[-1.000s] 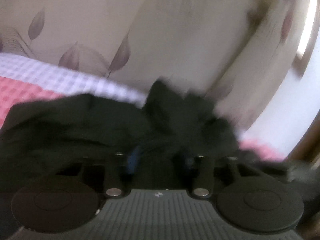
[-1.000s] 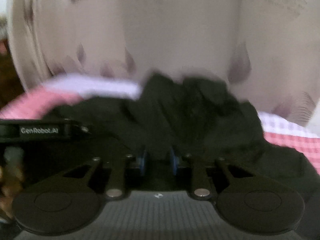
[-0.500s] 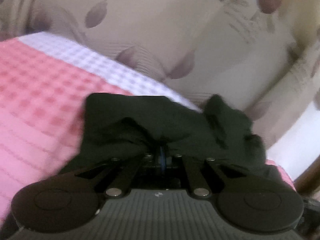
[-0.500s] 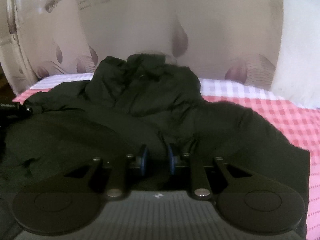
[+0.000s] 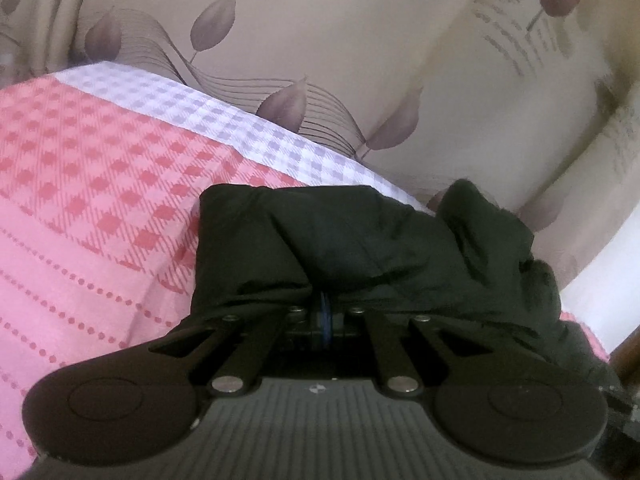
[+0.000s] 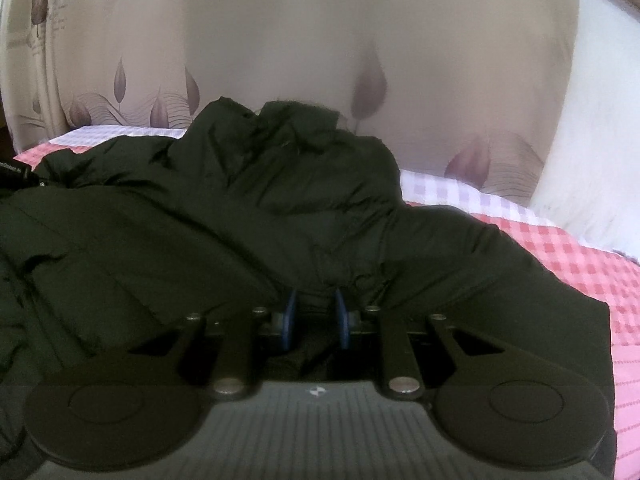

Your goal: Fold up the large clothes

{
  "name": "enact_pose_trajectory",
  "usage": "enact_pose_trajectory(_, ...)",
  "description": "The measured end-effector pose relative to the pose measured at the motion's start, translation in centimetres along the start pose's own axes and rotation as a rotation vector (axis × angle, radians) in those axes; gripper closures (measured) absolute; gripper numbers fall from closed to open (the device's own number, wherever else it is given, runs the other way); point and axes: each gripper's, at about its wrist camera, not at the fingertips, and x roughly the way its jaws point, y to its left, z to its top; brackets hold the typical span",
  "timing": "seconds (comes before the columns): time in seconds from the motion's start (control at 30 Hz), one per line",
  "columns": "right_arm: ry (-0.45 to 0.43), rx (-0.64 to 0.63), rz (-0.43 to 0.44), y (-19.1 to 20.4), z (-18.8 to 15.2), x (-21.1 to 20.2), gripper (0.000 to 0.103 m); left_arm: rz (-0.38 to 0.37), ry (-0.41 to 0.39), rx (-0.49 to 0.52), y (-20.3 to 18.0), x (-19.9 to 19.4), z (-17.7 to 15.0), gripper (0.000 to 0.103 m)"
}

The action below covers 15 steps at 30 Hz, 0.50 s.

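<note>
Leftmost, through our left wrist camera, we see the pink checked bedspread (image 5: 100,184) running off to the left edge, with a pale lilac checked band (image 5: 224,120) along its far side where it meets the beige leaf-print curtain (image 5: 320,40); next comes the dark jacket (image 5: 360,240), bunched in a puffy mound on the bedspread and filling the middle and right of that view, one lobe of it rising against the curtain; our left gripper (image 5: 325,312) has its blue pads pressed together with a fold of the jacket pinched between them, so it is clenched on the cloth; to the far right of that view a strip of white wall (image 5: 600,300) shows beyond the curtain. Turning to our right wrist camera and again starting at the left, we see a dark piece of the other device (image 6: 12,172) at the edge, then the jacket (image 6: 240,220) spread wide across the bed, its crumpled collar area heaped up against the curtain (image 6: 320,40); our right gripper (image 6: 314,316) has its blue pads set a little apart with jacket fabric lying between them, and we cannot tell whether they truly bite it; further right the jacket slopes down onto the bedspread (image 6: 592,272), and a white wall (image 6: 600,140) stands behind.
</note>
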Motion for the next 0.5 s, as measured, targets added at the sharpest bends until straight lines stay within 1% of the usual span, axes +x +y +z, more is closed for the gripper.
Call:
enact_pose_trajectory(0.07,-0.007,0.027,0.02,-0.5,0.0,-0.3,0.082,-0.003,0.015,0.01,-0.1,-0.1,0.3,0.092)
enact_pose_trajectory(0.1,-0.008,0.039,0.038,-0.7,-0.1,-0.8,0.082,0.025,0.027,0.032,-0.6,-0.7,0.6,0.092)
enact_pose_trajectory(0.13,0.02,0.044,0.038,-0.8,0.1,-1.9,0.081,0.052,0.023,0.058,-1.4,-2.0,0.8,0.095)
enact_pose_trajectory(0.17,0.039,0.078,-0.011,-0.9,0.5,-4.2,0.078,0.022,-0.006,0.076,-2.1,-4.3,0.7,0.083)
enact_pose_trajectory(0.2,-0.014,0.12,-0.042,-1.2,0.3,-7.3,0.075,-0.03,-0.029,0.091,-2.4,-6.3,0.5,0.056)
enact_pose_trajectory(0.23,-0.116,0.157,-0.01,-1.7,-0.7,-11.7,0.07,-0.096,-0.045,0.115,-2.6,-8.8,0.0,0.032)
enact_pose_trajectory(0.27,-0.181,0.169,0.032,-2.0,-2.1,-15.5,0.043,-0.164,-0.059,0.149,-2.7,-11.8,-0.8,0.024)
enact_pose_trajectory(0.3,-0.21,0.163,0.055,-2.1,-3.7,-19.0,0.011,-0.212,-0.078,0.183,-2.8,-14.5,-1.7,0.013)
enact_pose_trajectory(0.33,-0.231,0.147,0.06,-2.1,-5.6,-22.3,0.005,-0.233,-0.092,0.209,-2.7,-16.7,-2.6,0.003)
enact_pose_trajectory(0.37,-0.254,0.128,0.045,-2.0,-8.2,-26.0,0.004,-0.235,-0.108,0.237,-2.5,-19.6,-3.9,0.0)
enact_pose_trajectory(0.4,-0.249,0.119,0.027,-1.9,-10.3,-28.7,0.004,-0.24,-0.122,0.257,-2.2,-21.6,-4.9,0.0)
enact_pose_trajectory(0.47,-0.205,0.14,0.002,-2.1,-14.4,-33.4,0.004,-0.247,-0.129,0.292,-1.2,-25.6,-7.6,0.0)
enact_pose_trajectory(0.5,-0.188,0.177,-0.005,-2.2,-16.5,-35.5,0.004,-0.241,-0.123,0.293,-0.8,-26.8,-8.6,0.0)
